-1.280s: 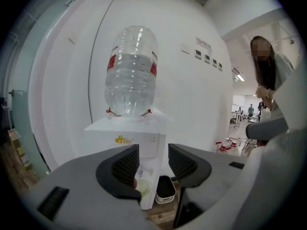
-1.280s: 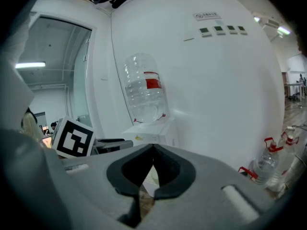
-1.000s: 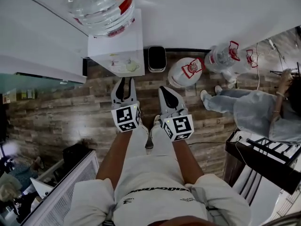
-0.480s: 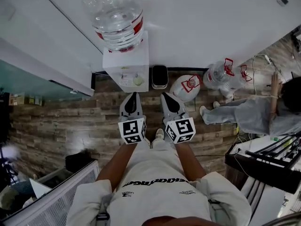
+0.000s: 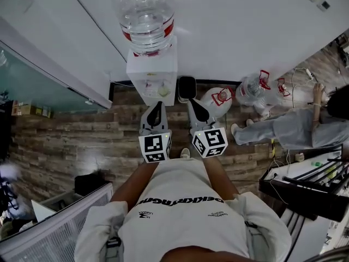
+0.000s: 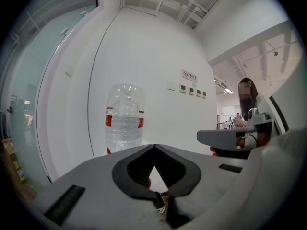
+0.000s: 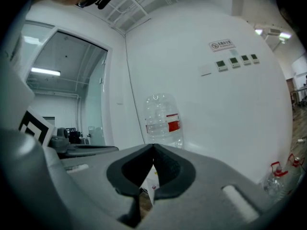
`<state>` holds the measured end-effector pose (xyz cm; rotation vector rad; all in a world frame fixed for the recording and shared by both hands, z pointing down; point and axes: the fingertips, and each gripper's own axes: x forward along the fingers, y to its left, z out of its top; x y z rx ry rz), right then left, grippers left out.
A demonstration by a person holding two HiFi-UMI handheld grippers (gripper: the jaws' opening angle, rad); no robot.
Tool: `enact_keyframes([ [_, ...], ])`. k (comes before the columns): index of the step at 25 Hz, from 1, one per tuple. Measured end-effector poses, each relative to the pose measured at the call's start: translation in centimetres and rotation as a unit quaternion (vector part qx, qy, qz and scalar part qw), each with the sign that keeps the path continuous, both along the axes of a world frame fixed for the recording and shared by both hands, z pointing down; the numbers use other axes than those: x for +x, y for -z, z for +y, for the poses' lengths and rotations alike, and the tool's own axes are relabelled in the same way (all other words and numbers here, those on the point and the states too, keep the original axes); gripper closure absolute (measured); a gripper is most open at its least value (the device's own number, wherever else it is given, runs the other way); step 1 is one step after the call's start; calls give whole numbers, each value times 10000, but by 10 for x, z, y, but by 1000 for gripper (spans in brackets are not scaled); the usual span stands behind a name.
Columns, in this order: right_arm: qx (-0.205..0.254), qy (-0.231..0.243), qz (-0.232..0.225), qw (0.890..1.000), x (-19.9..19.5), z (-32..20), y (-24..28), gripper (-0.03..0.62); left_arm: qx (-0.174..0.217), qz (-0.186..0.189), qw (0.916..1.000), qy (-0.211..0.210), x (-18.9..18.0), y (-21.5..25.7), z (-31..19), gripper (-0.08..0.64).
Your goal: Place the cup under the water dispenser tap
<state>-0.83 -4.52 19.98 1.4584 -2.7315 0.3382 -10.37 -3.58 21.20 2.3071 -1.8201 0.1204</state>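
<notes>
Your left gripper (image 5: 157,103) and right gripper (image 5: 194,102) are both closed on nothing, just short of the pale round cup (image 5: 162,90) at the front of the boxy white dispenser (image 5: 154,69), under its clear ribbed bottle (image 5: 145,15).

Holds left gripper (image 5: 157,105) and right gripper (image 5: 194,103) side by side, tips toward white dispenser (image 5: 151,72) topped by bottle (image 5: 146,15), with bin (image 5: 186,87) and spare bottles (image 5: 256,86) just right of it on floor (image 5: 65,141)

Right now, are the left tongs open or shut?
Shut: the left tongs meet at their tips, with nothing held between them.
</notes>
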Motion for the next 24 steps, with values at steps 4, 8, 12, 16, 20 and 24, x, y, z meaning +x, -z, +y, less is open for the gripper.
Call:
enact_keyframes([
  [4,91,21,27,10000,-4,0,8,594,71,24,10000,-19,-2,8,5,563],
  [8,209,72,49,9997,-8,1,15,593,145,39,9999,-9,-4,15,4,563],
  [12,266,123,87,9995,-11,0,17,592,156,121,9998,-55,-3,16,2,563],
  [16,284,160,115,9994,-14,-2,17,594,180,138,9997,-65,-4,18,2,563],
  [20,284,184,105,9994,-17,-5,16,594,263,133,9995,-107,-5,22,0,563],
  [24,284,195,112,9993,-20,-7,15,594,286,160,9994,-148,-6,23,-1,563],
])
